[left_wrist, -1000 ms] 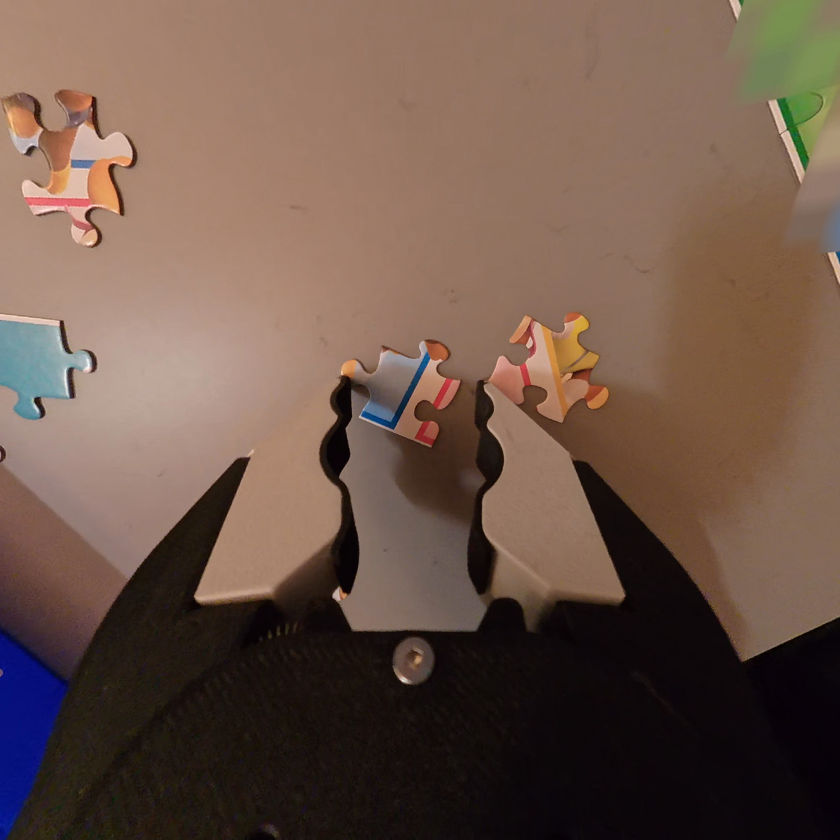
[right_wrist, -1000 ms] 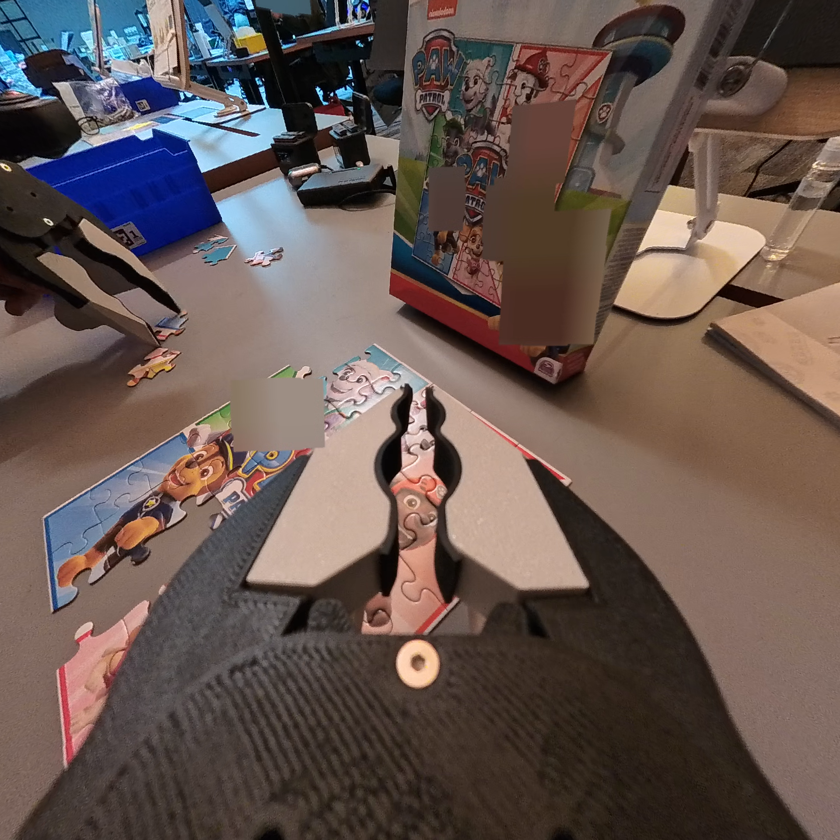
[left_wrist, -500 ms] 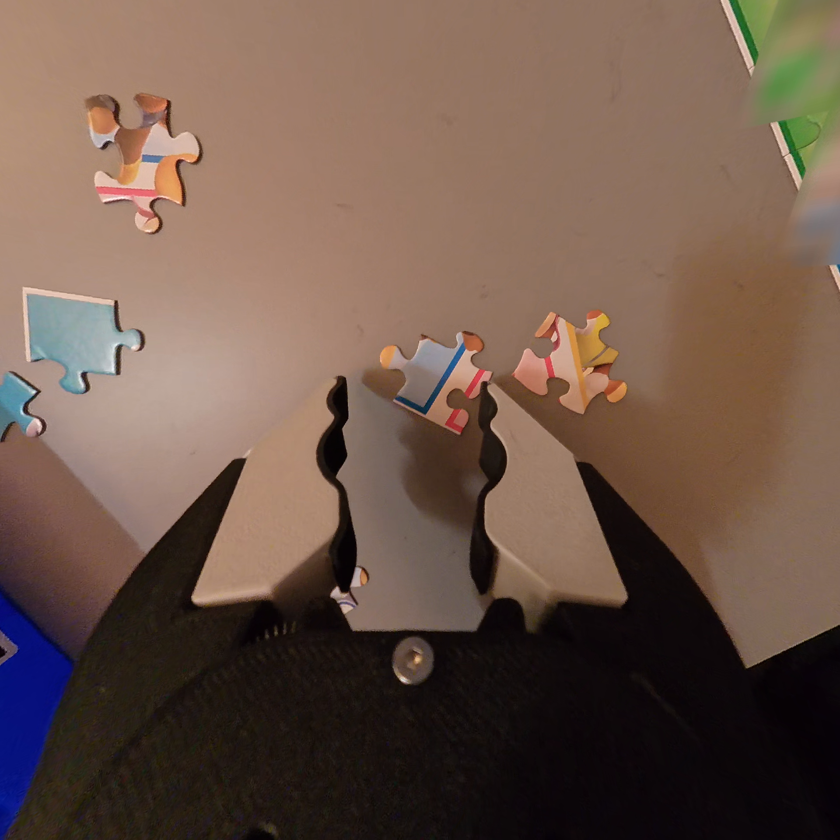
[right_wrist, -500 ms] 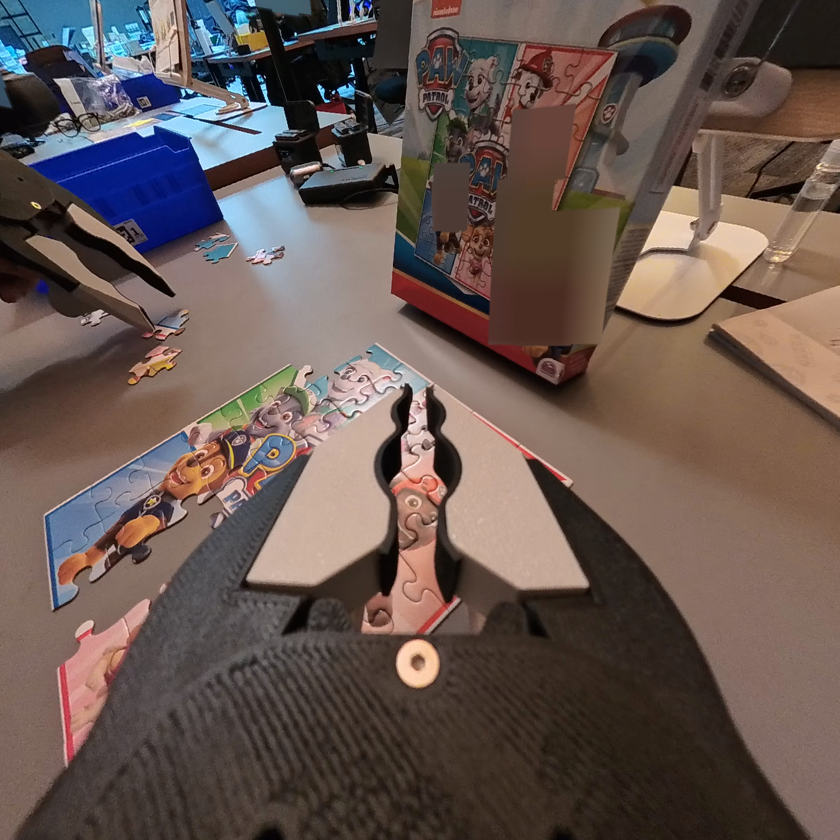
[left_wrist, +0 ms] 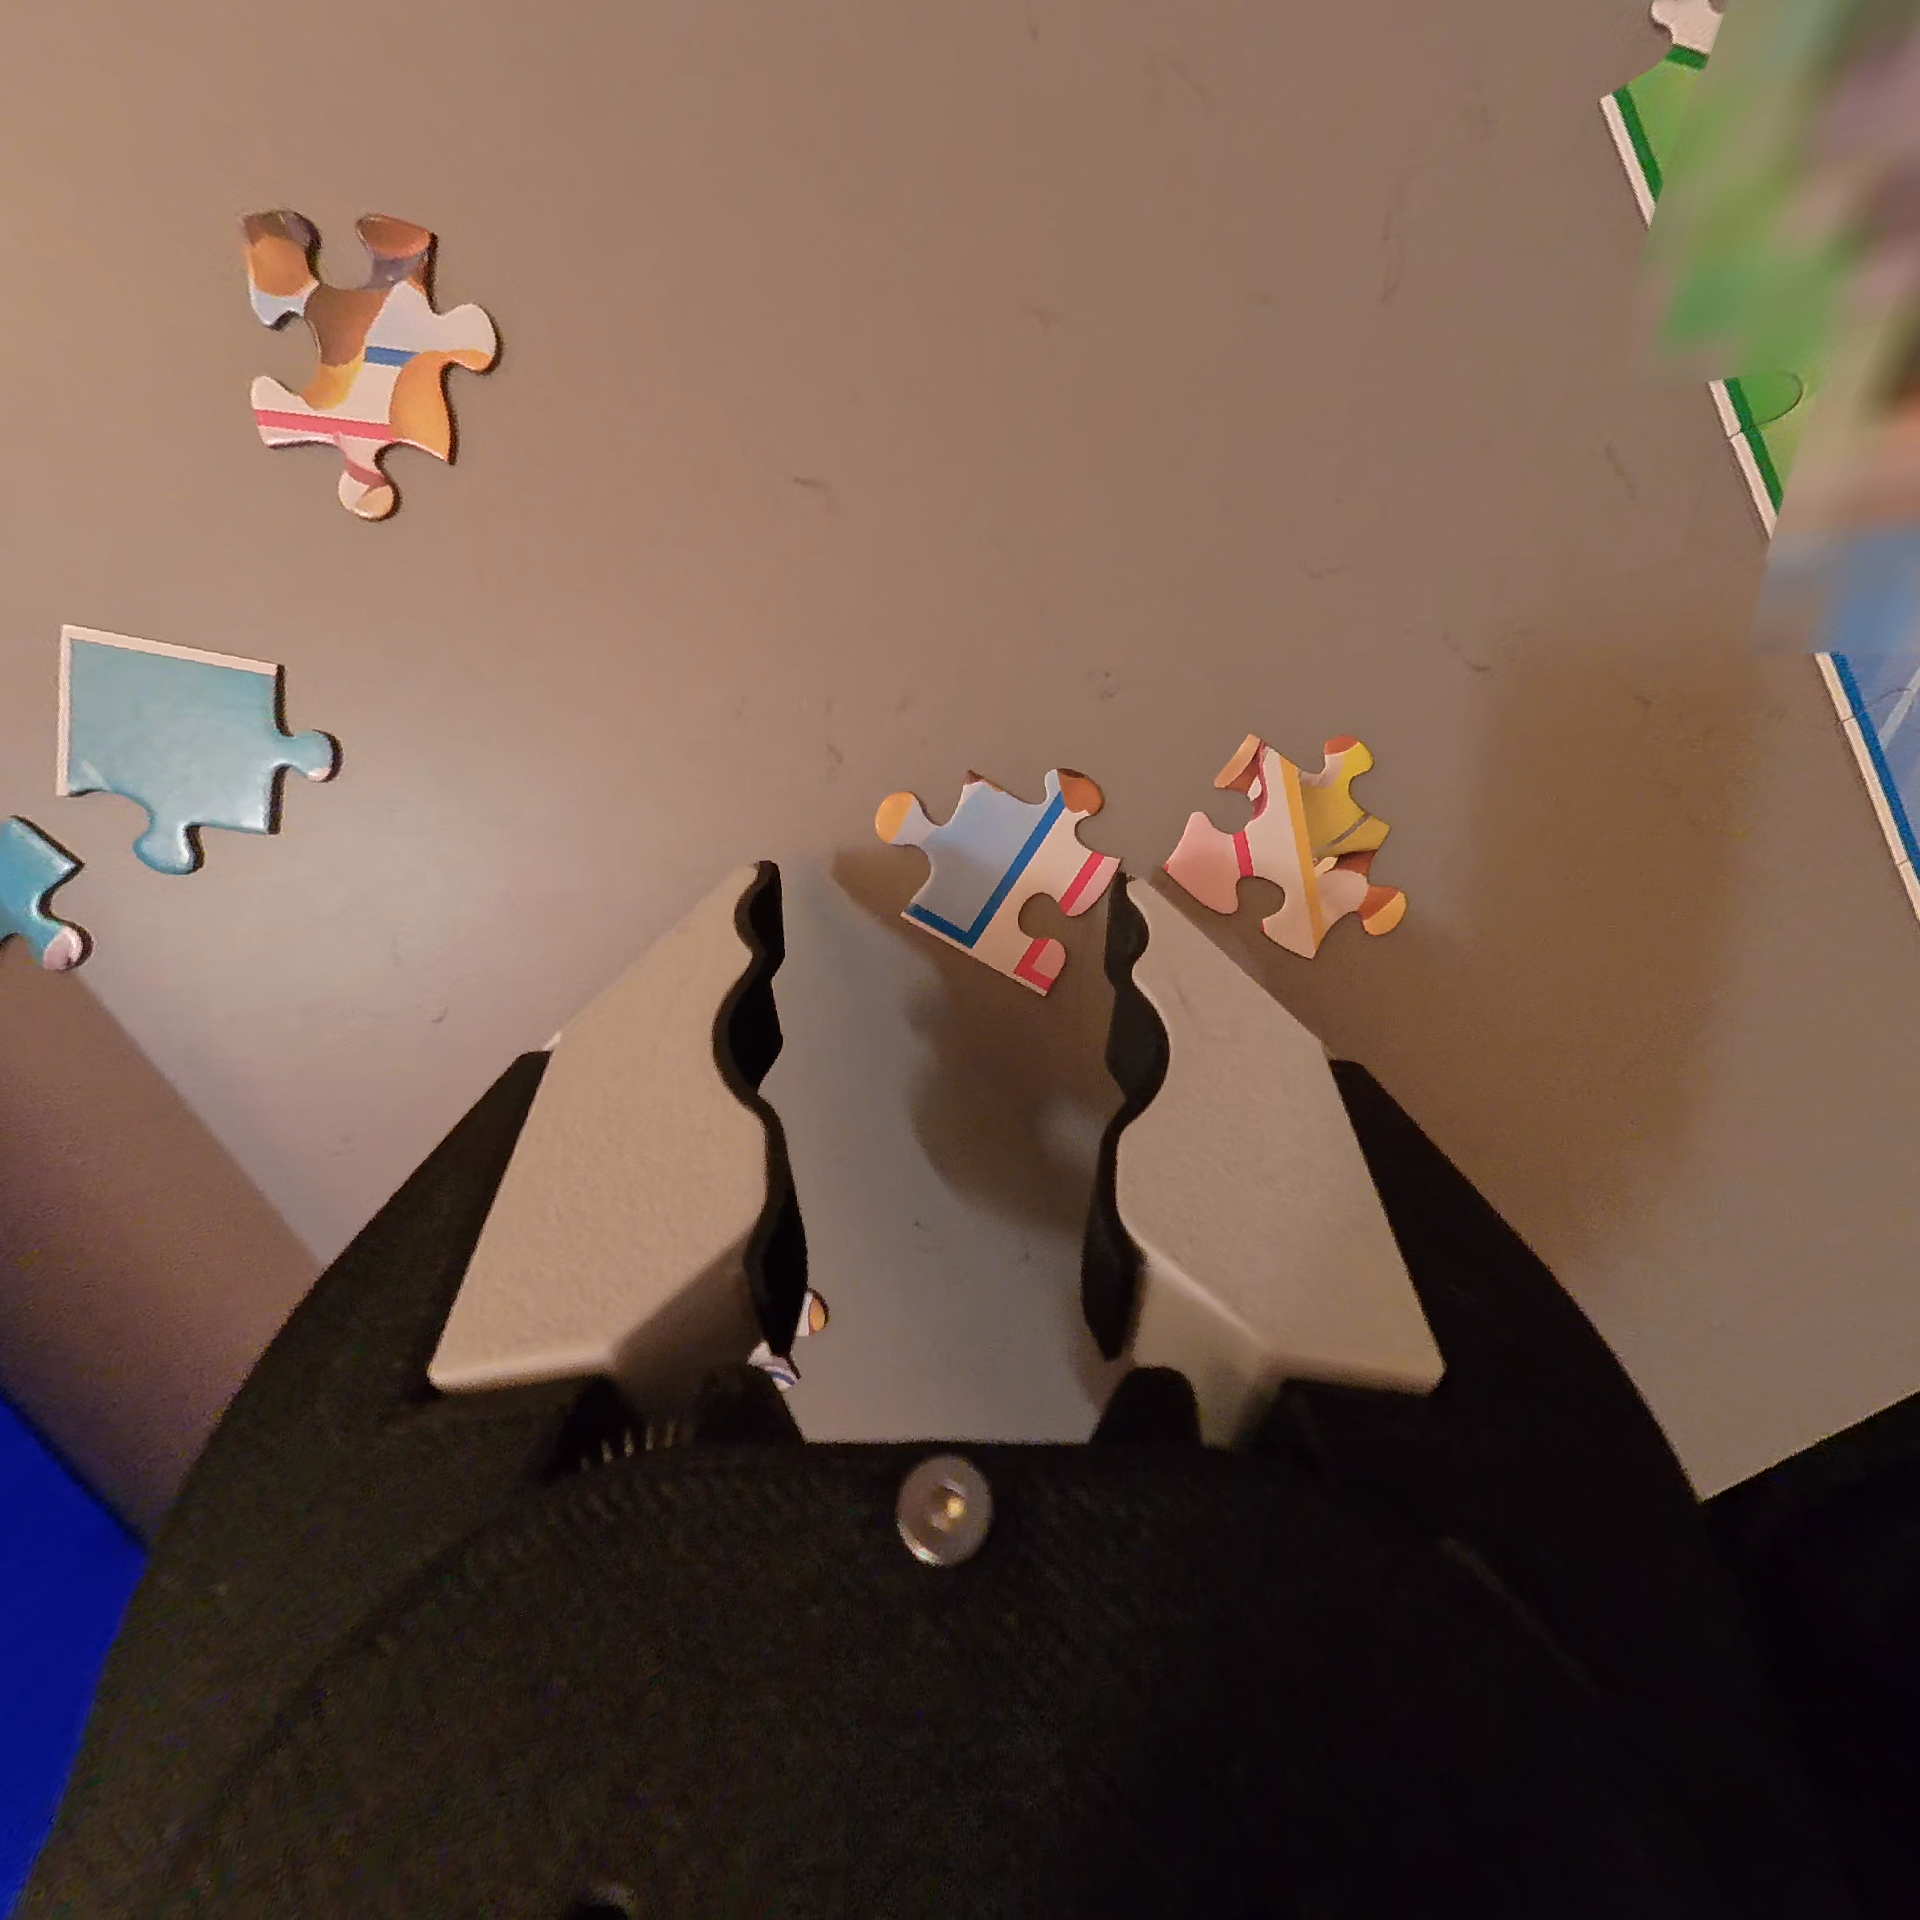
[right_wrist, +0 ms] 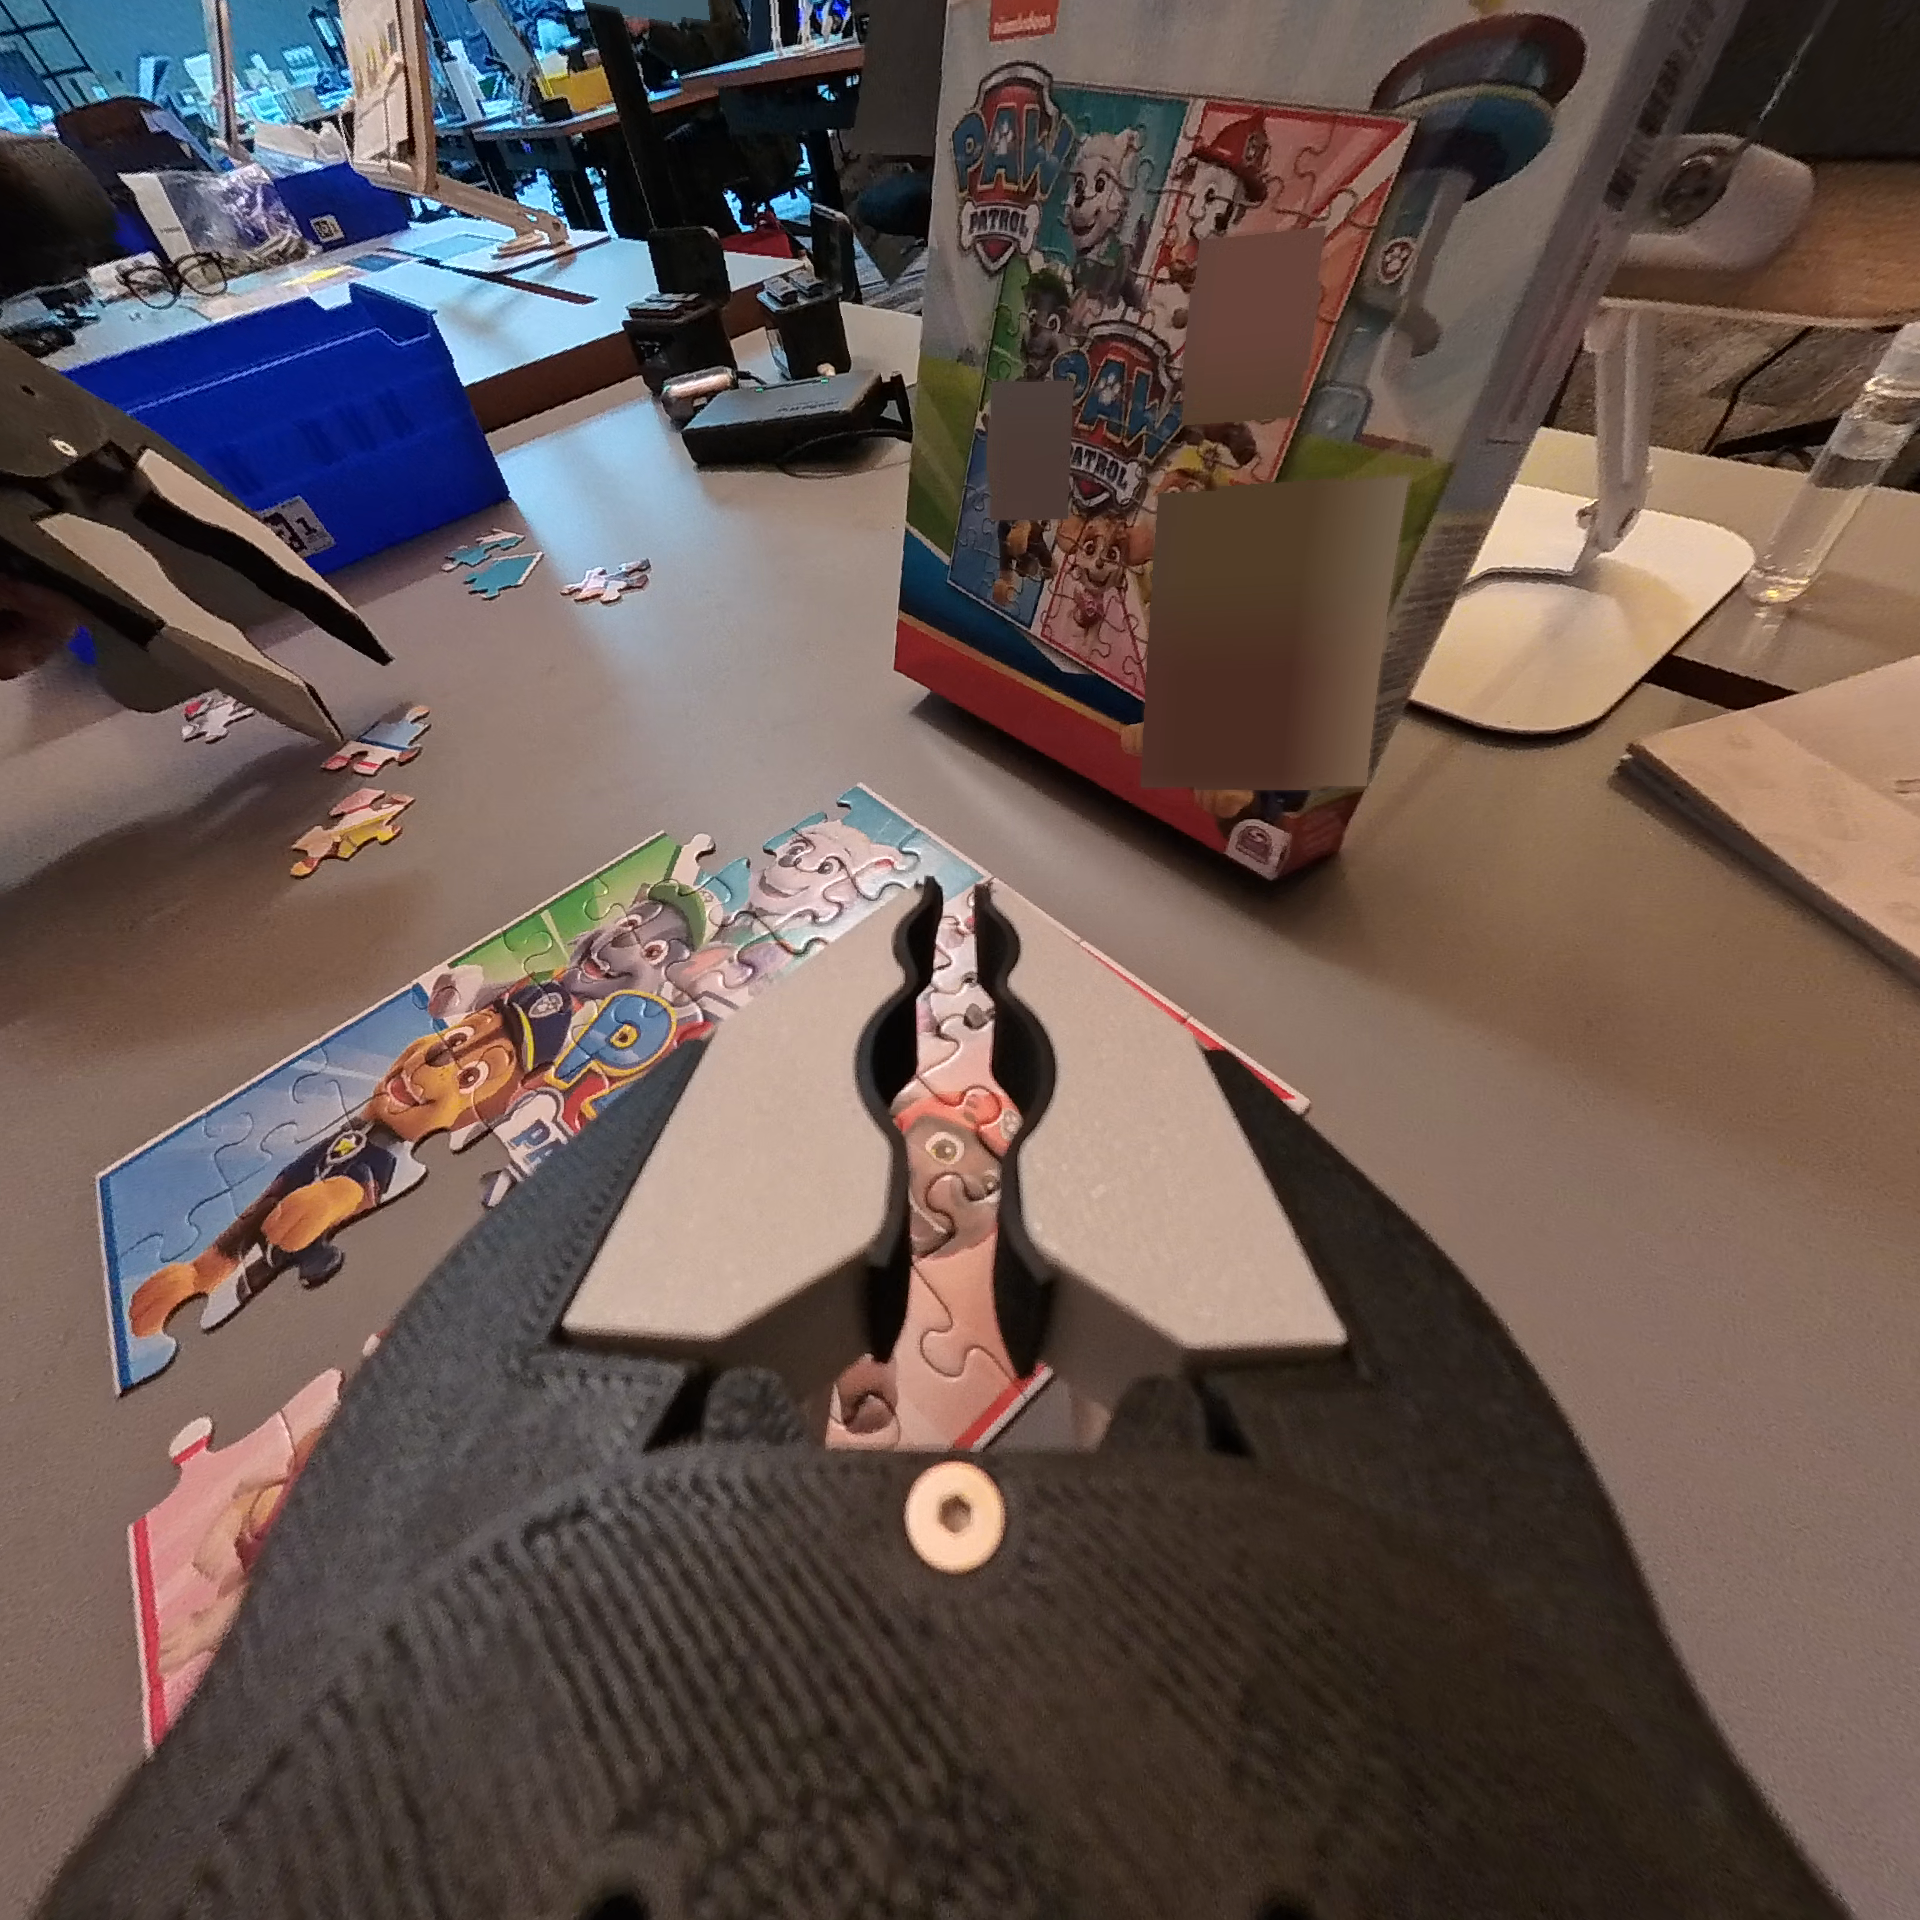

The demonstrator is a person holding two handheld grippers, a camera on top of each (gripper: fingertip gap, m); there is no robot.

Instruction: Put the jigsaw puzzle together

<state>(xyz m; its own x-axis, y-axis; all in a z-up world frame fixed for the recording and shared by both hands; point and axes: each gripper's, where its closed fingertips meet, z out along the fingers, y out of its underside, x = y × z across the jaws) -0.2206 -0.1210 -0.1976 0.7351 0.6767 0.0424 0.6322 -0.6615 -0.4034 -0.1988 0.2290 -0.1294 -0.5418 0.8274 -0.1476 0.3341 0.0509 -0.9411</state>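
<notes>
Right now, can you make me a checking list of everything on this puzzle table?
Surface: grey table, lightly scuffed.
Job's things: half-built picture puzzle; loose pieces, one blue-striped piece and a yellow-pink piece beside it; upright puzzle box.
Clutter: blue bin, clear bottle, white stand base, papers.
Grippers: left gripper open, low over the blue-striped piece, holding nothing; right gripper nearly closed above the puzzle, nothing between its fingers.
Cables: nothing clearly seen.
Surroundings: other desks behind.

Loose pieces (right_wrist: pixel 358 790) lie left of the assembled puzzle (right_wrist: pixel 582 1039), box (right_wrist: pixel 1164 436) seemingly standing behind it
</notes>
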